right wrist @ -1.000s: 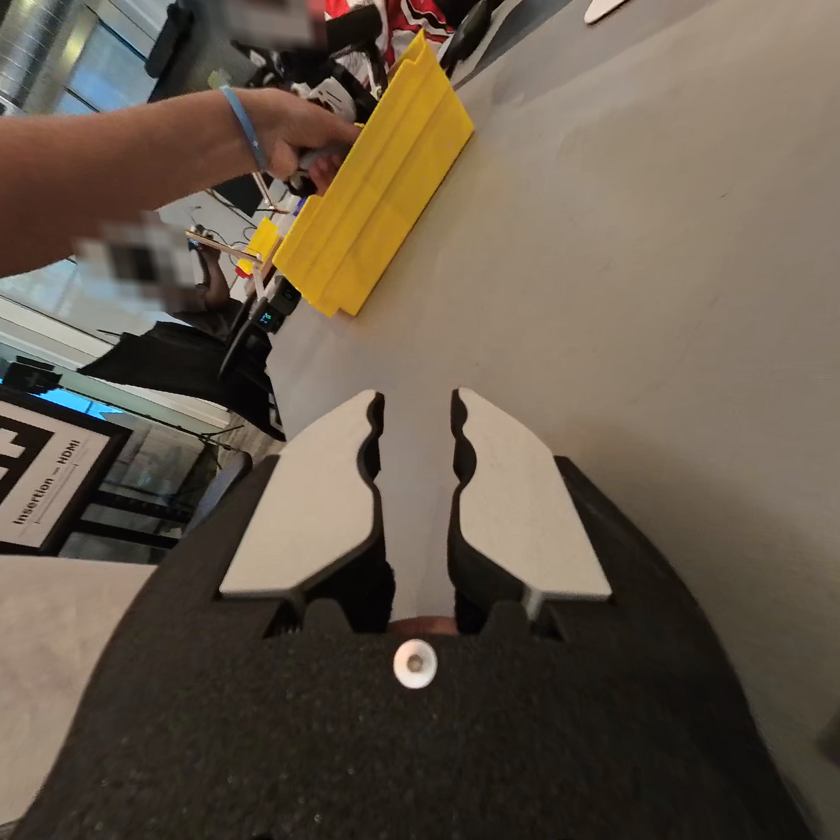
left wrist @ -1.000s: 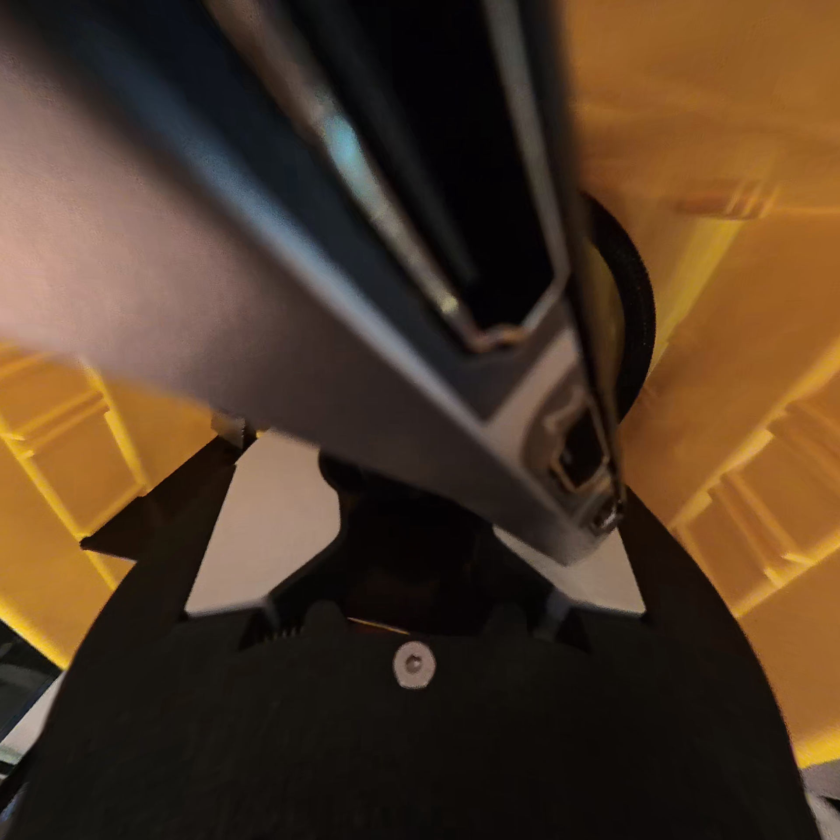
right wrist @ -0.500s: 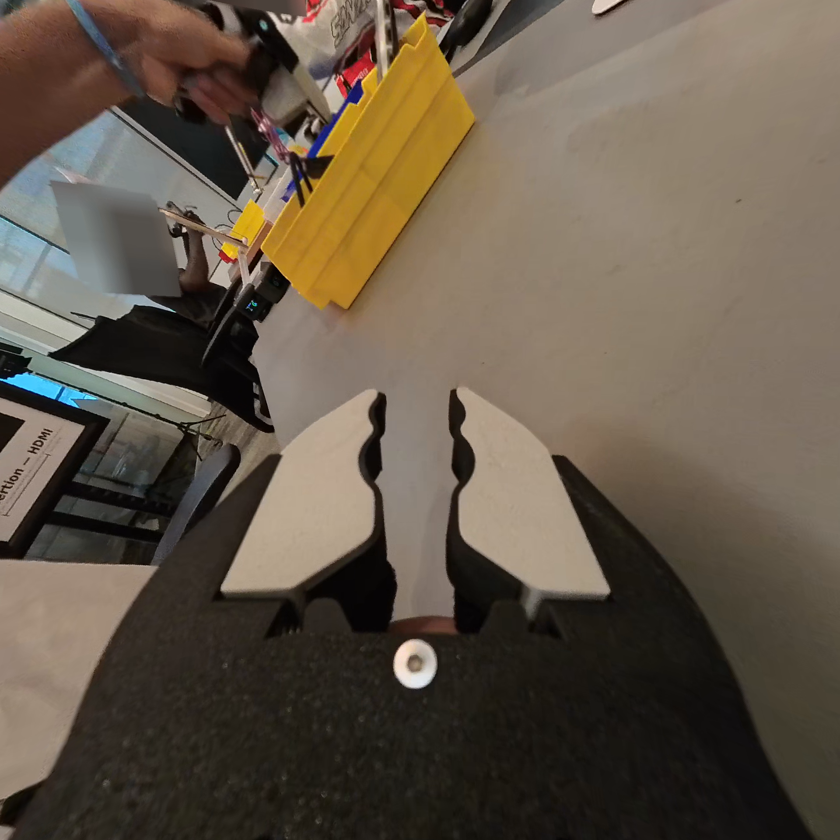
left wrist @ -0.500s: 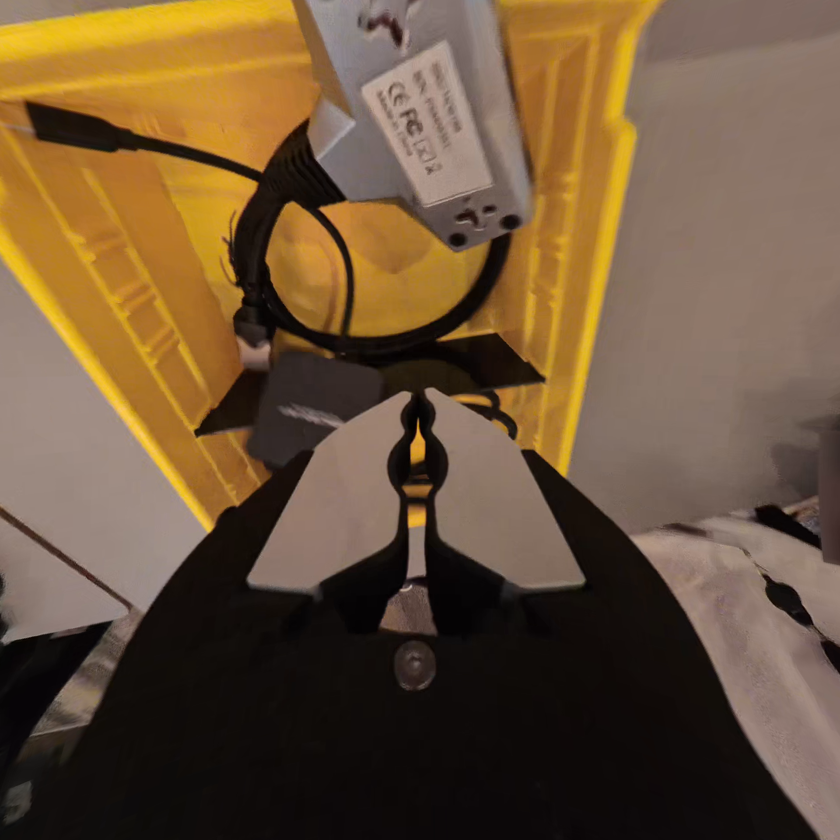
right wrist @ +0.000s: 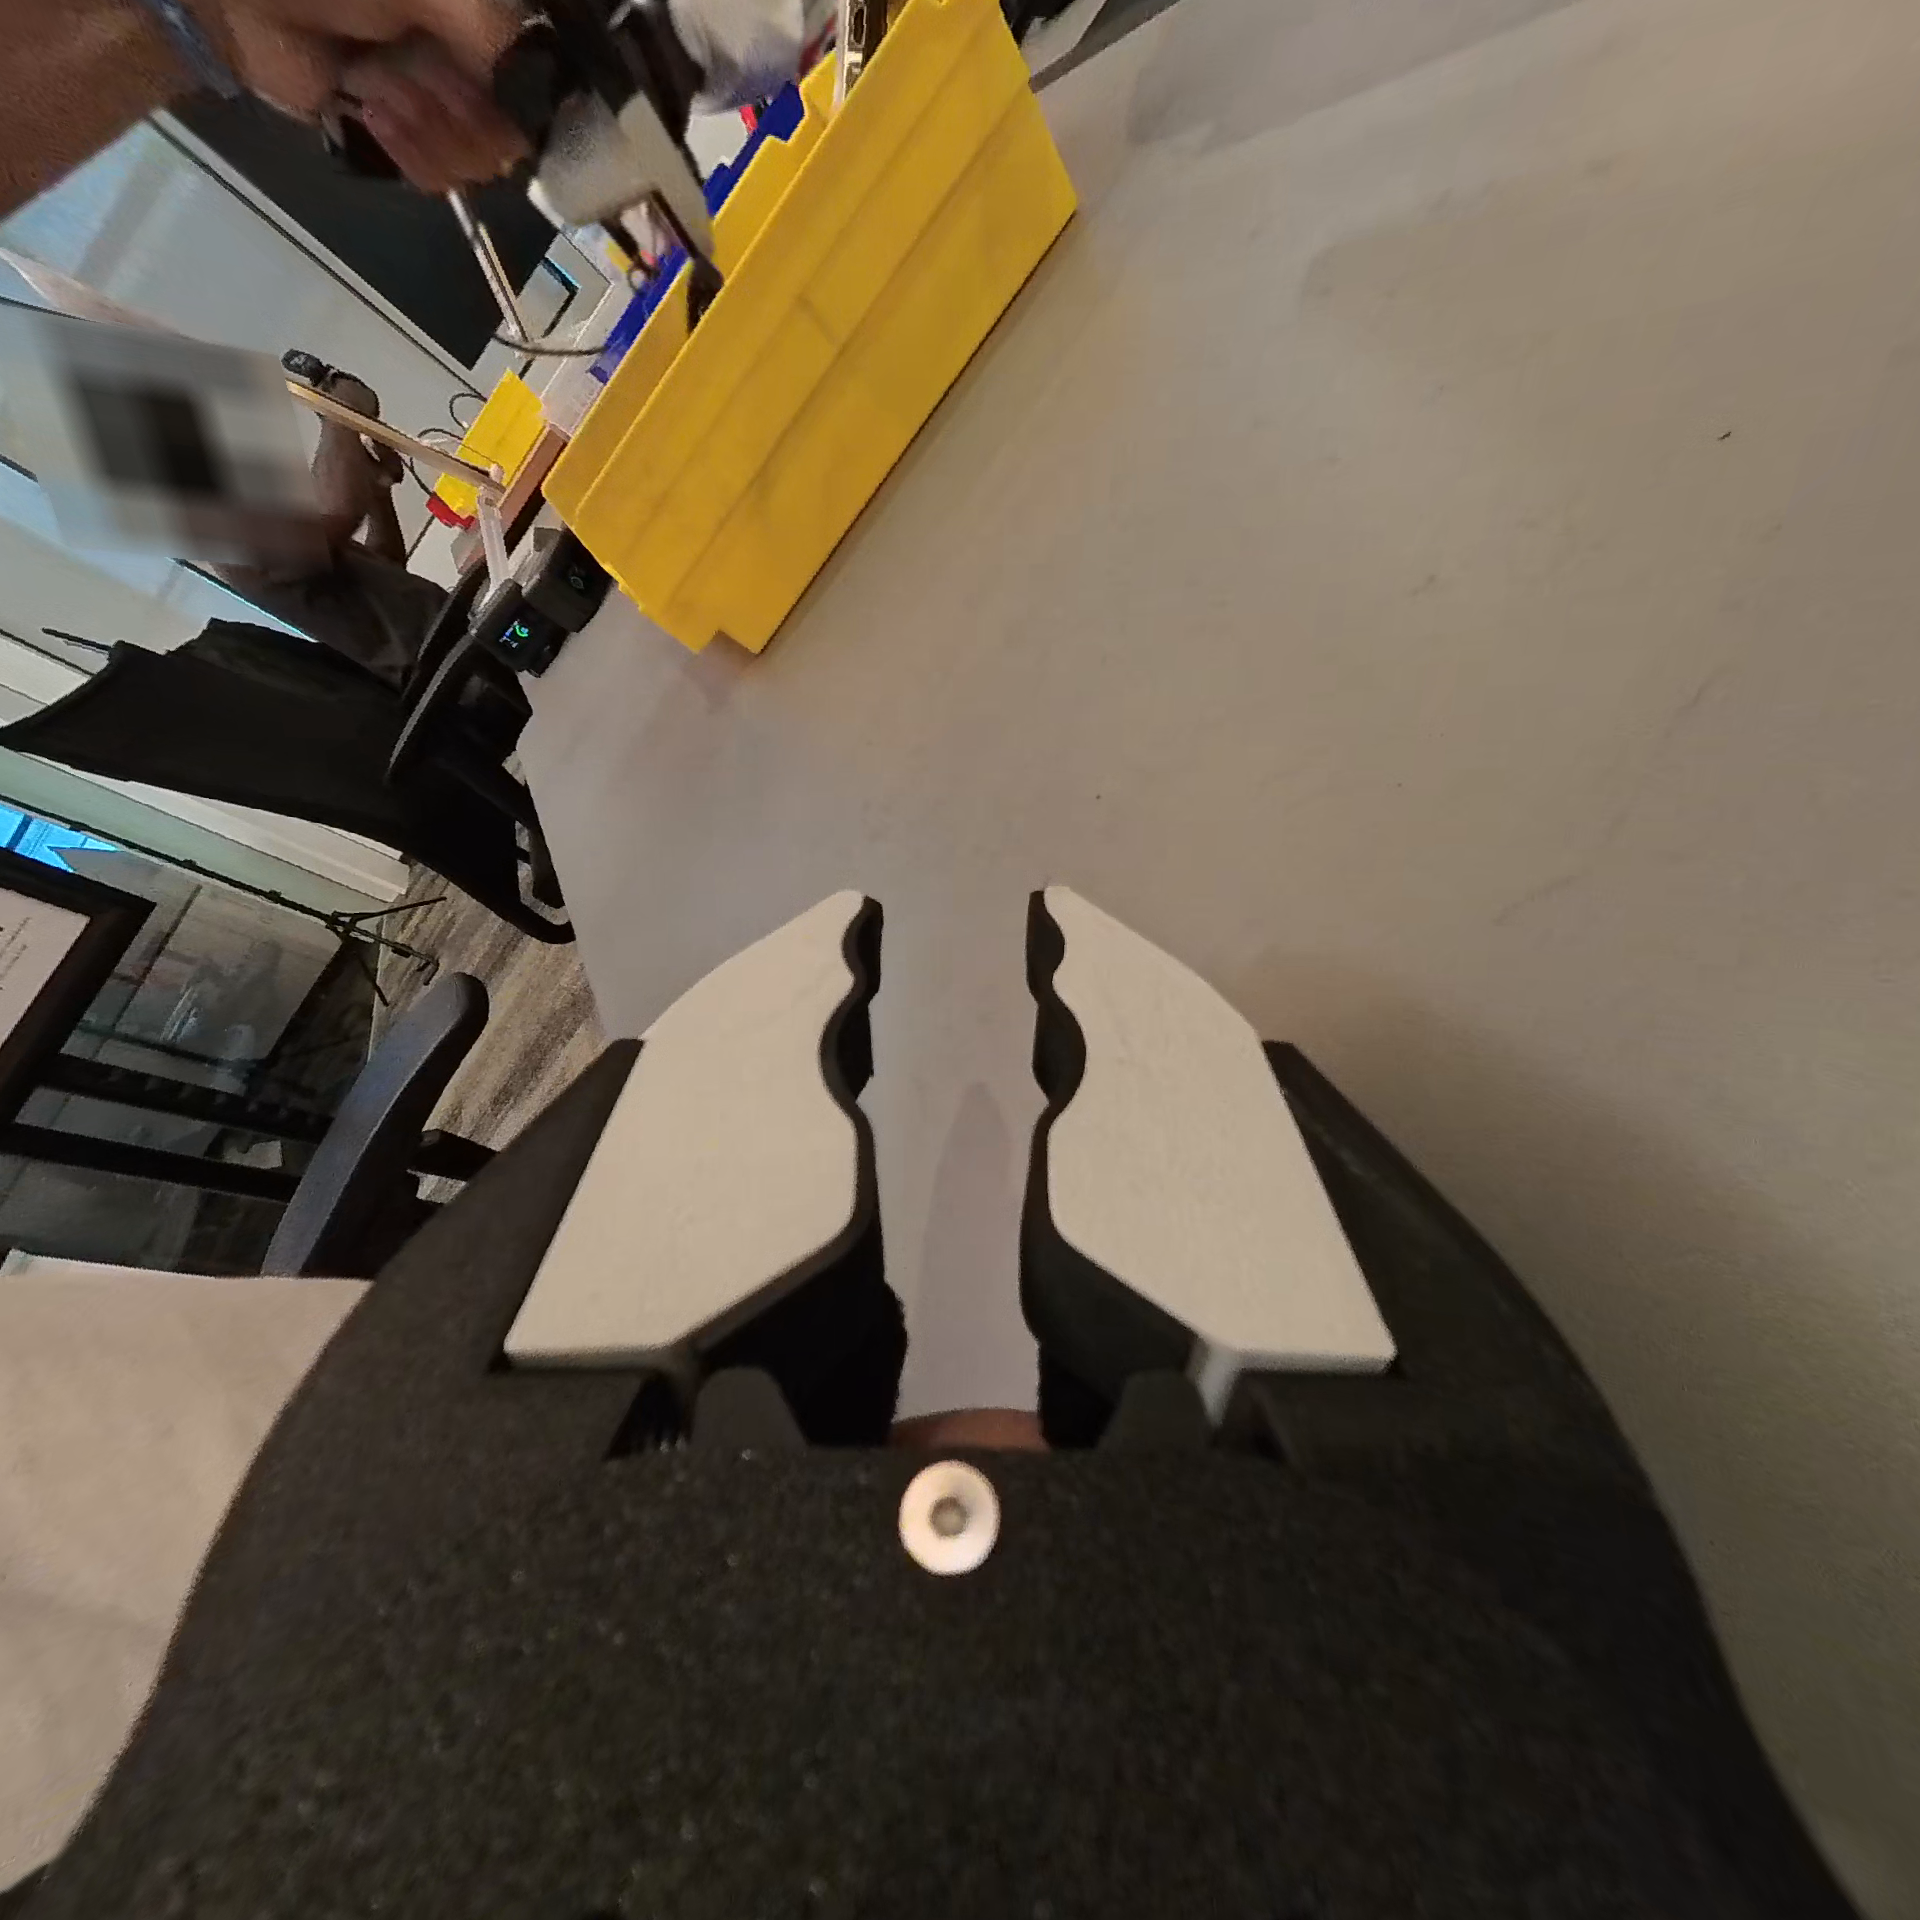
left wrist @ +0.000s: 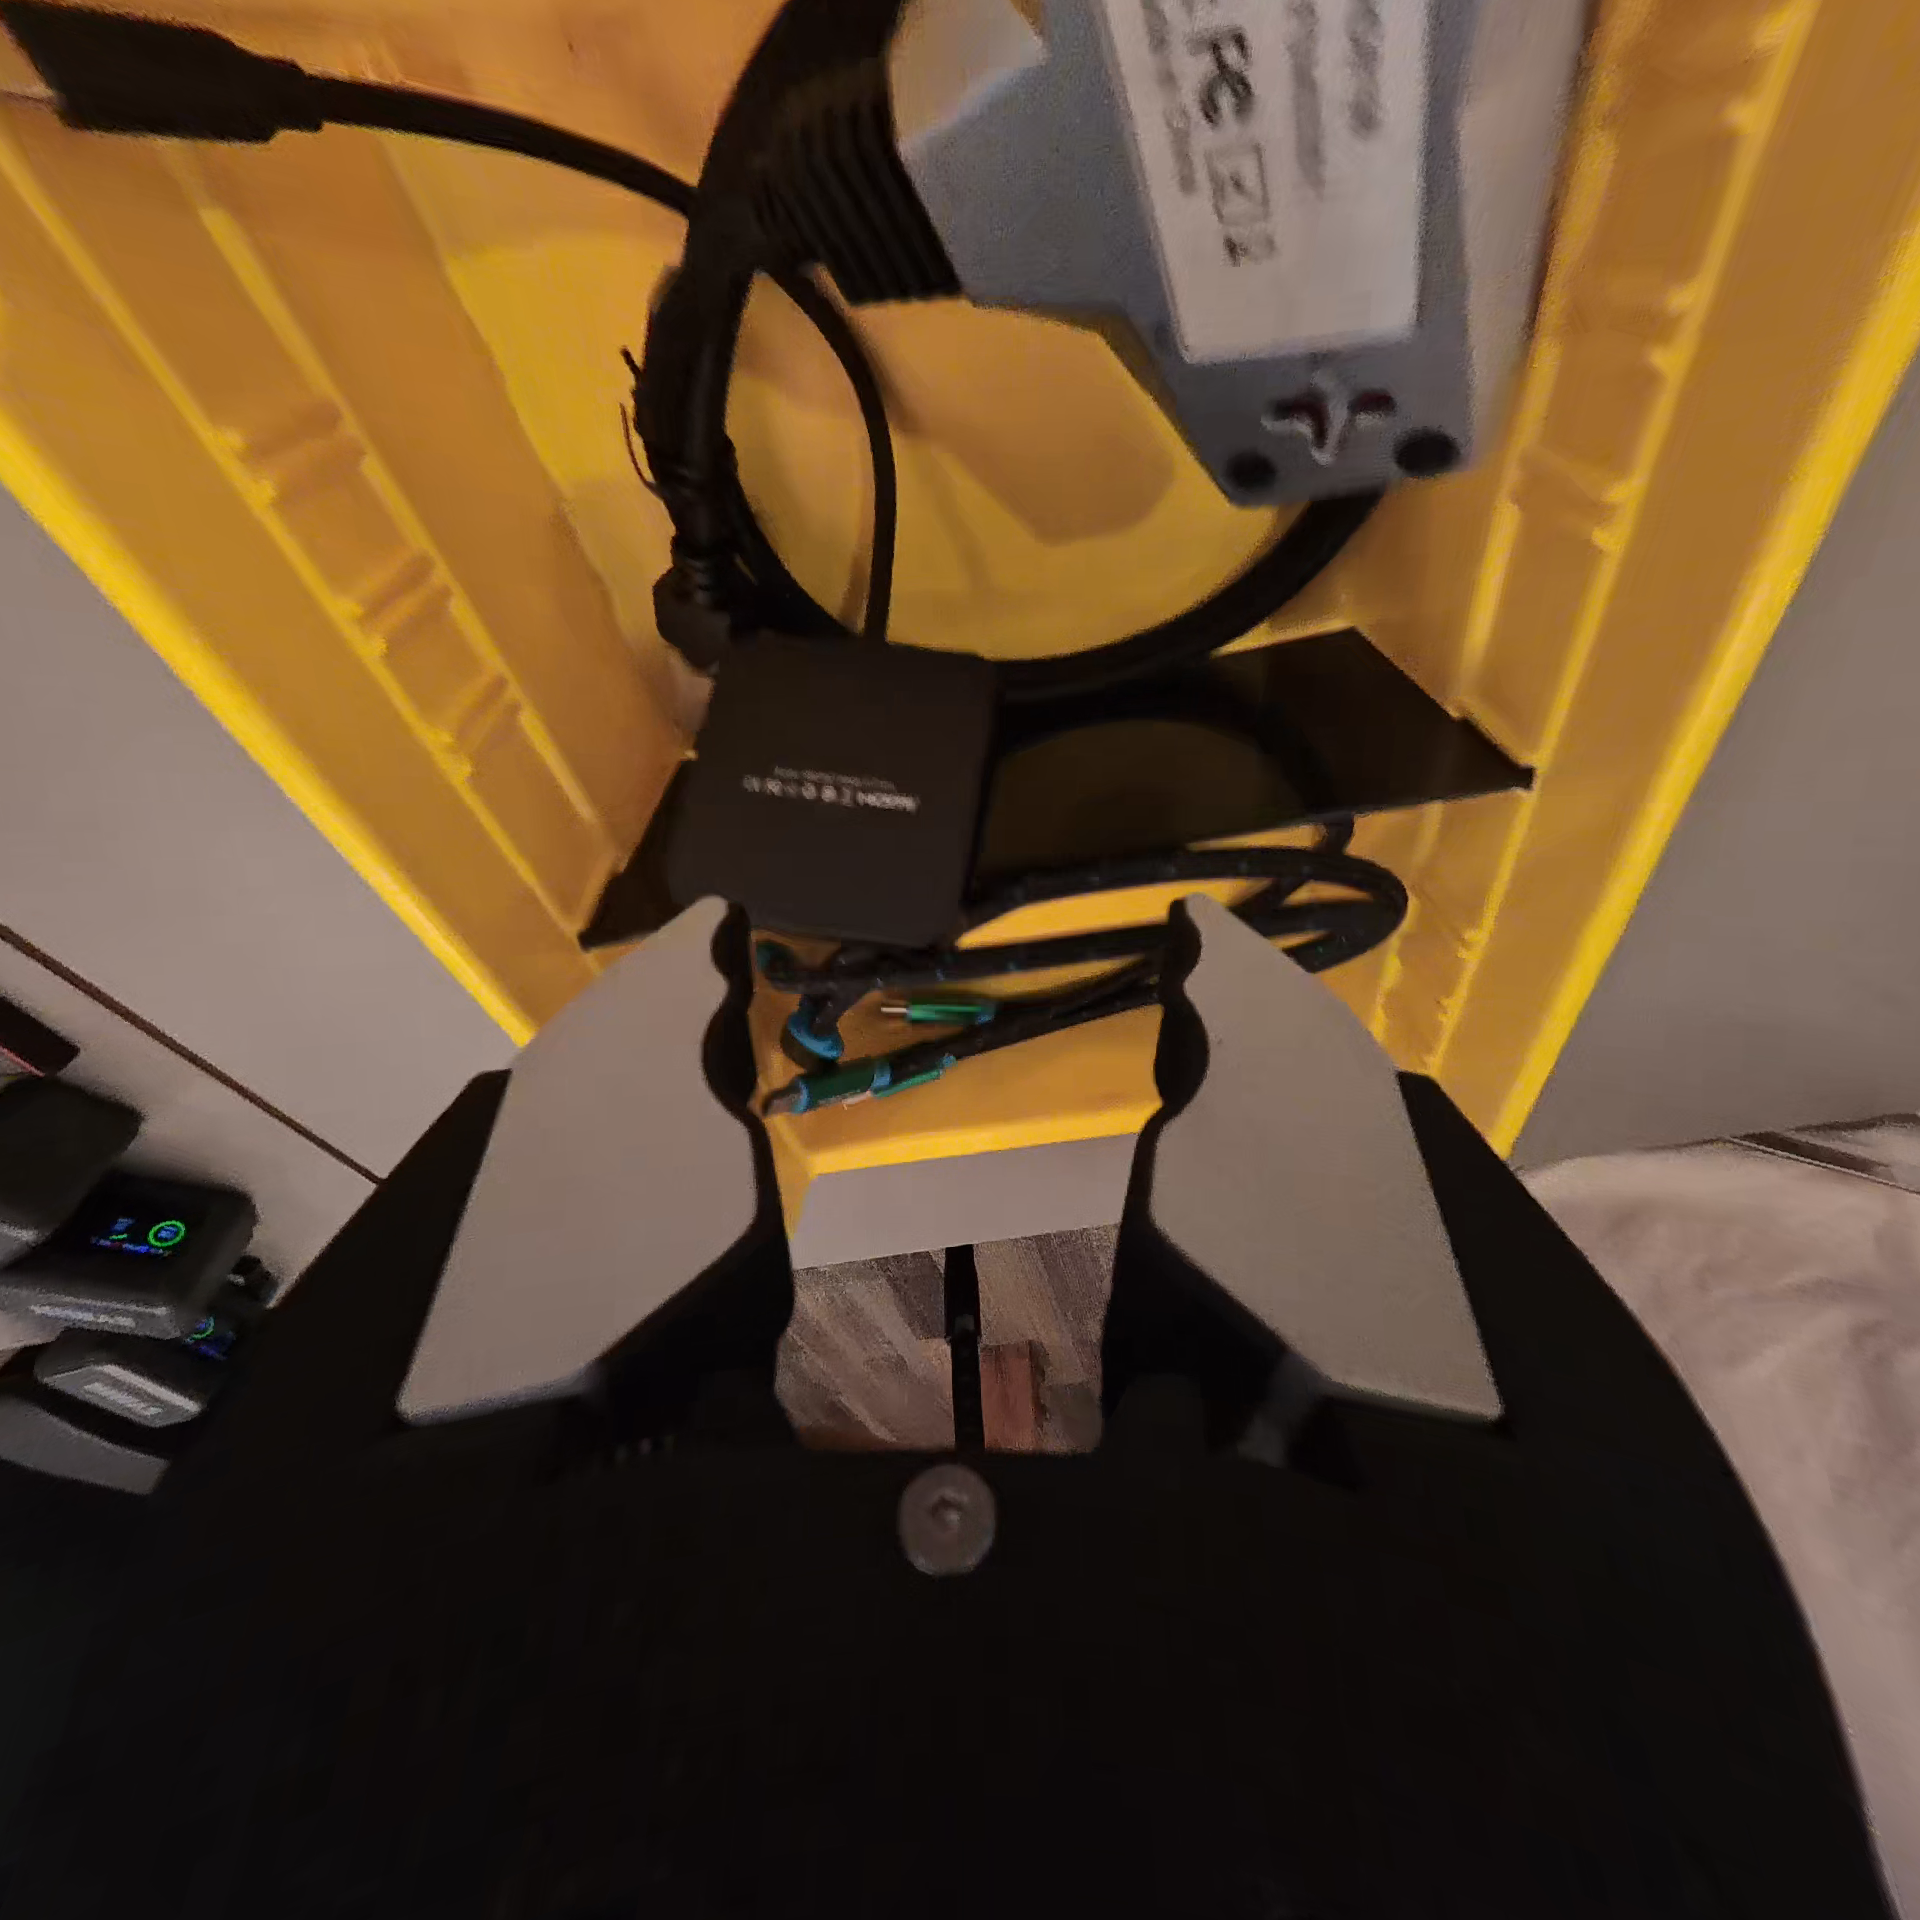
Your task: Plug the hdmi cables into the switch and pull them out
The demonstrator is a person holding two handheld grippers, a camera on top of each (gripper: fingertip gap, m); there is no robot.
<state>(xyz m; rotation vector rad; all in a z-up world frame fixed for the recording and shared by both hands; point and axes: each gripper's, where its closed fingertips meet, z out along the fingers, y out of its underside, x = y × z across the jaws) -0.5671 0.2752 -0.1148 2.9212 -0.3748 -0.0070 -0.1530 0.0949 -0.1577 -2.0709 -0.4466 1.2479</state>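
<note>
In the left wrist view, a yellow bin [left wrist: 312, 468] holds a grey box with a white label [left wrist: 1195, 239], a coiled black cable [left wrist: 707, 416] and a small black box [left wrist: 842, 790]. Braided cables with green plugs [left wrist: 862, 1081] lie at its near end. My left gripper [left wrist: 951, 914] is wide open and empty, just above the bin's near end. My right gripper [right wrist: 951, 904] is partly open and empty over the bare grey table [right wrist: 1455, 623]. The right wrist view shows the bin [right wrist: 831, 343] far off, with a hand [right wrist: 364, 83] holding the left gripper [right wrist: 644, 187] over it.
A black divider [left wrist: 1351, 727] crosses the bin. Small devices with green-lit screens [left wrist: 135, 1236] sit left of the bin, also in the right wrist view [right wrist: 520, 629]. A pale cloth [left wrist: 1766, 1351] lies at the right. A dark chair [right wrist: 384, 1112] stands beyond the table edge. Spacing between my two grippers at the tips: around 45 cm.
A second ago the grey box was close up between my left fingers; it then lay in the bin with the fingers shut on air. They have now opened wide. The right gripper has barely moved.
</note>
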